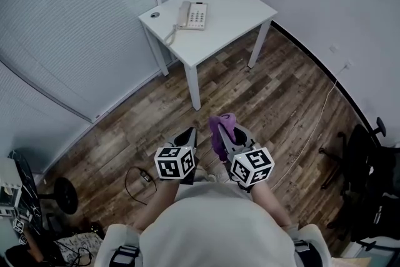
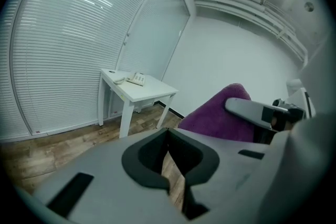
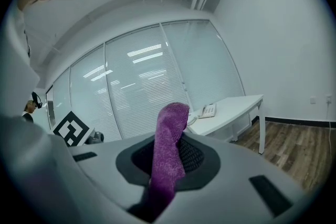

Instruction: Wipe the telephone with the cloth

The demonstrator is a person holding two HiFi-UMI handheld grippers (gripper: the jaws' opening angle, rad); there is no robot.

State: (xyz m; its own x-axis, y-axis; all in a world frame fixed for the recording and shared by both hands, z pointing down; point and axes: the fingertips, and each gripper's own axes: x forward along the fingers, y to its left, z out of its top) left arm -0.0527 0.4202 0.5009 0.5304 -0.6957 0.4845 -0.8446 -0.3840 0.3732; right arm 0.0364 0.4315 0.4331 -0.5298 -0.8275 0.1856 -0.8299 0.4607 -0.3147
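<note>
Your right gripper (image 3: 164, 168) has its jaws pinched tight on the purple cloth (image 3: 169, 139), gripping it low so that a folded tongue of it stands up above the pads. Your left gripper (image 2: 170, 168) is fully closed with nothing in it; only floor shows through the slit between its jaws. Both are held side by side in front of your body, well apart from the work.

The telephone (image 1: 194, 14) lies across the room on the white table (image 1: 234, 6), near the back edge, with its handset in the cradle and a cord trailing off toward the table's front left.

The cloth looks soft, limp and light, so it will likely fold over instead of pushing back; wipe with the free tongue laid flat. The telephone is probably light plastic and may skid on the smooth top, and the handset could be knocked loose. Brace it with the left gripper against the side of the body, away from the keys and cord
</note>
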